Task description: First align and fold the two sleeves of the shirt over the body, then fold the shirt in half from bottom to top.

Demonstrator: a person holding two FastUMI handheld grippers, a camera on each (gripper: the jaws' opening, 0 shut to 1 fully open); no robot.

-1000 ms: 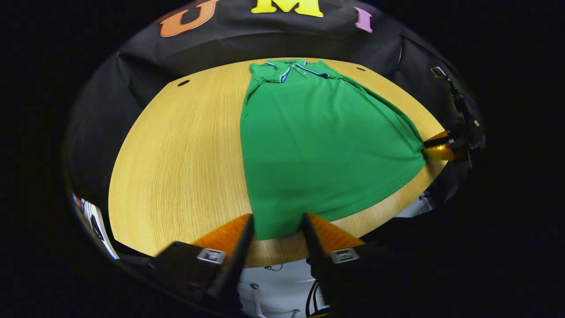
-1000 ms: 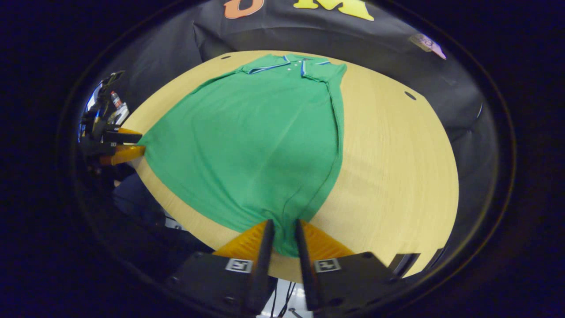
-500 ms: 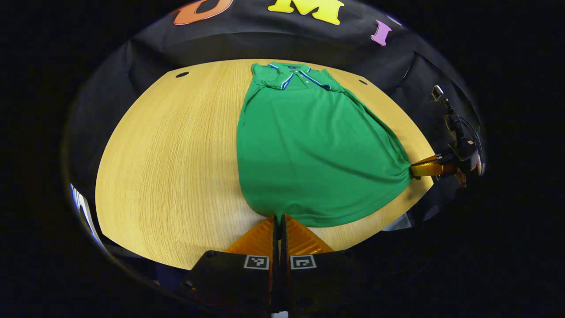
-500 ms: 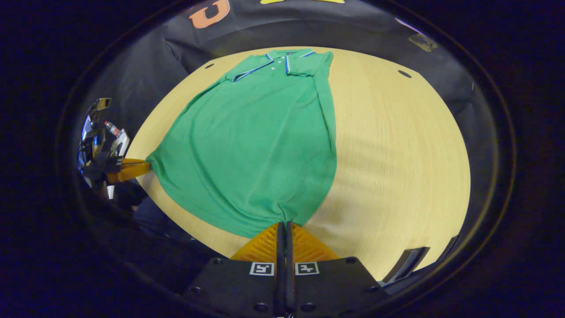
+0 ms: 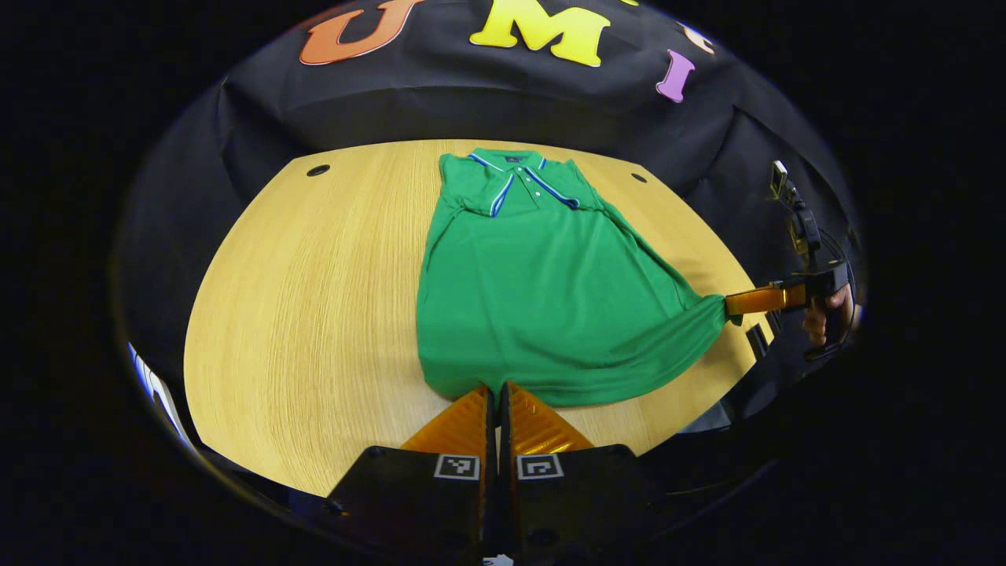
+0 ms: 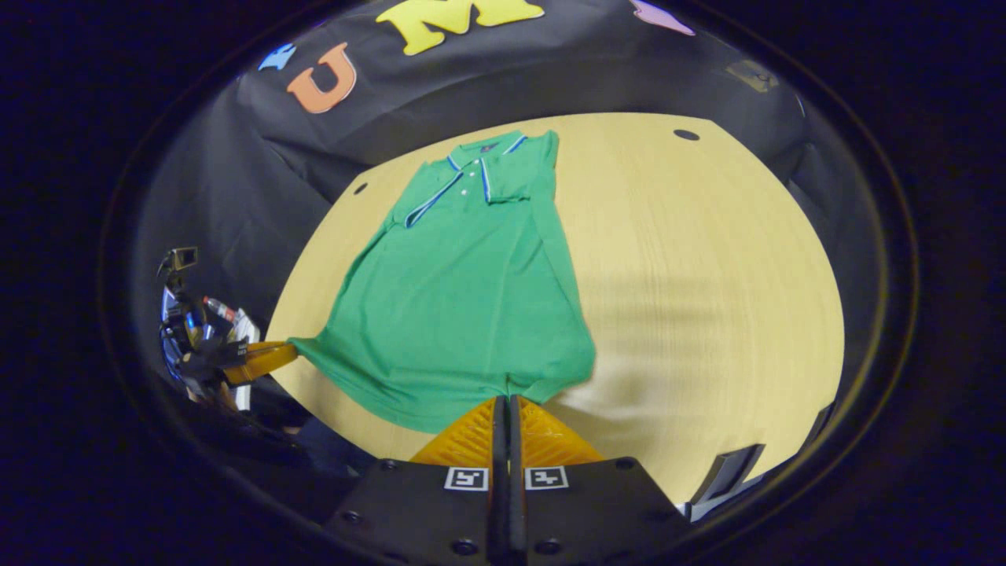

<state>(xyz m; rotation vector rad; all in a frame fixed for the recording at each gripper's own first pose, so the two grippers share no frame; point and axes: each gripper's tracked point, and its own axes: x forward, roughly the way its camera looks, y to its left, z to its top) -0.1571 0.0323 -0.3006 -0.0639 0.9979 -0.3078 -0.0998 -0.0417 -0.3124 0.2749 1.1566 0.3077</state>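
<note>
A green polo shirt (image 5: 542, 291) (image 6: 456, 299) lies on the wooden table (image 5: 314, 299) with its collar at the far end and both sleeves folded in over the body. My left gripper (image 5: 495, 389) is shut on the hem at one bottom corner. My right gripper (image 6: 505, 397) is shut on the hem at the other bottom corner. Both corners are lifted off the table and the hem hangs taut between them. The right gripper (image 5: 727, 305) also appears far right in the left gripper view. The left gripper (image 6: 292, 351) also appears at the left in the right gripper view.
The table (image 6: 707, 275) has round cable holes (image 5: 318, 170) (image 6: 685, 134) near its far corners. A hand (image 5: 821, 314) holds the far gripper at the table's right edge. Bare wood lies on both sides of the shirt.
Both grippers went from open around the hem corners to shut on them. They have since risen and drawn the hem up off the table.
</note>
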